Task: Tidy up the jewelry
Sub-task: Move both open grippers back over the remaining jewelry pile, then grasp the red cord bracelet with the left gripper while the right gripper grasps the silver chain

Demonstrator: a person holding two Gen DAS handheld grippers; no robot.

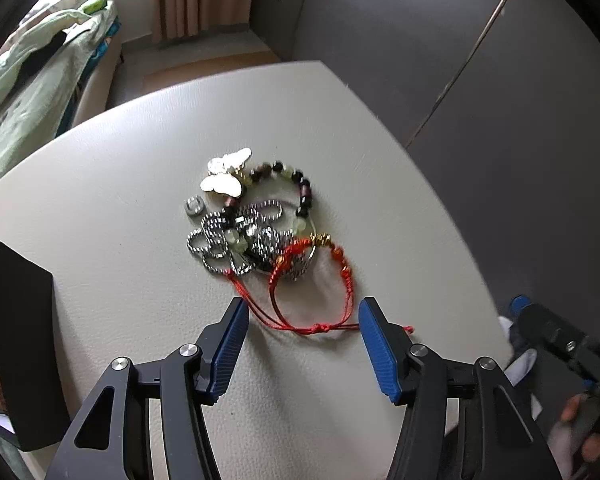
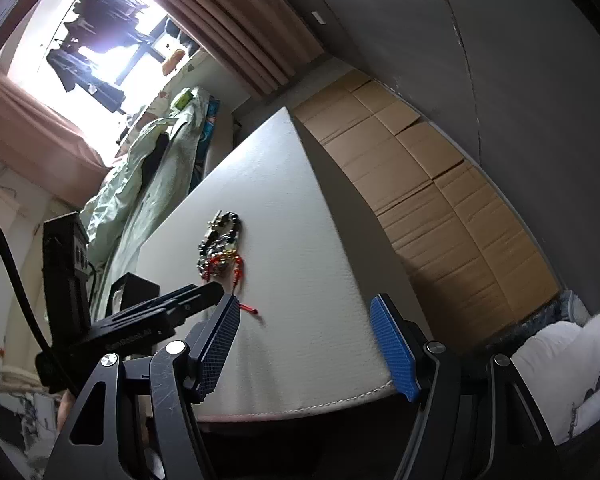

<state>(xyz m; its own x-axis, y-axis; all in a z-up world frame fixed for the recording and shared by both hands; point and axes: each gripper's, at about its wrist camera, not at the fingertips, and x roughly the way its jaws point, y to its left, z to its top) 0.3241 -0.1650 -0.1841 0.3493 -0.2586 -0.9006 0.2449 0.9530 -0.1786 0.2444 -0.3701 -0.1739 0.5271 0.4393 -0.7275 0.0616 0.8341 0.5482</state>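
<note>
A tangled heap of jewelry [image 1: 252, 220] lies mid-table: a red cord bracelet [image 1: 320, 284], silver bead chains [image 1: 220, 236], a dark and green bead bracelet [image 1: 300, 188], pale butterfly pieces [image 1: 224, 178] and a small silver ring [image 1: 193, 206]. My left gripper [image 1: 300, 314] is open just above the table, its blue fingers either side of the red cord's knot. My right gripper [image 2: 304, 310] is open and empty, low at the table's near edge, apart from the heap [image 2: 222, 246]. The left gripper's body [image 2: 140, 320] shows in the right wrist view.
A black jewelry box [image 1: 24, 320] stands open at the table's left edge; it also shows in the right wrist view [image 2: 134, 286]. The white table [image 1: 120, 184] ends near a grey wall. Cardboard [image 2: 440, 200] covers the floor right. A bed with green bedding [image 2: 152, 168] lies beyond.
</note>
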